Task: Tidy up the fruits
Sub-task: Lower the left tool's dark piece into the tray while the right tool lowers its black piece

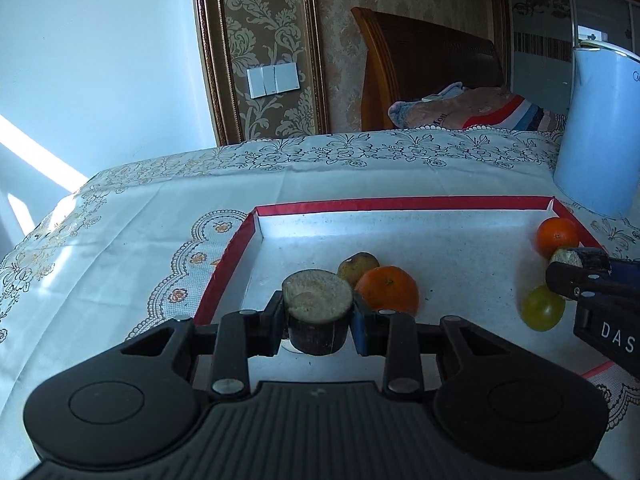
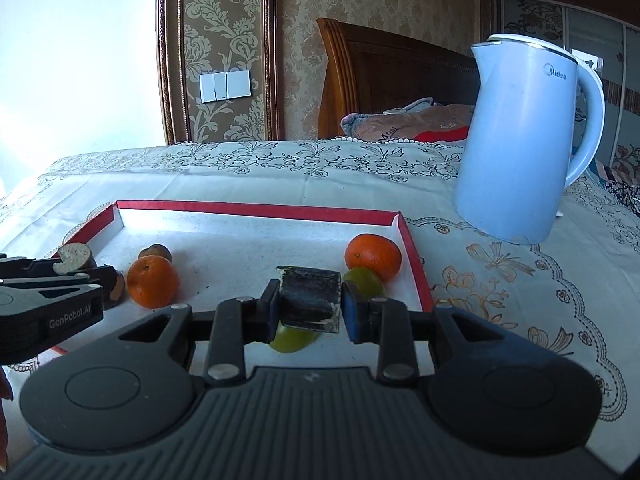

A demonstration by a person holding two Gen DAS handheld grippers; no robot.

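A shallow red-rimmed tray (image 1: 400, 203) (image 2: 256, 209) lies on the tablecloth. My left gripper (image 1: 318, 318) is shut on a short dark sugarcane piece (image 1: 317, 304) over the tray's left part, also visible in the right wrist view (image 2: 74, 258). Beside it lie an orange (image 1: 387, 289) (image 2: 153, 283) and a brownish fruit (image 1: 357, 267) (image 2: 156, 252). My right gripper (image 2: 308, 304) is shut on another dark sugarcane piece (image 2: 310, 296) (image 1: 567, 258) over the tray's right part, above green fruits (image 2: 294, 340) (image 2: 366, 282) (image 1: 542, 307). A second orange (image 2: 373, 257) (image 1: 557, 236) sits near the right rim.
A pale blue electric kettle (image 2: 520, 140) (image 1: 600, 128) stands on the table just beyond the tray's right corner. The embroidered tablecloth (image 2: 280, 168) runs to the far edge. A wooden headboard (image 2: 380, 72) with bedding is behind the table.
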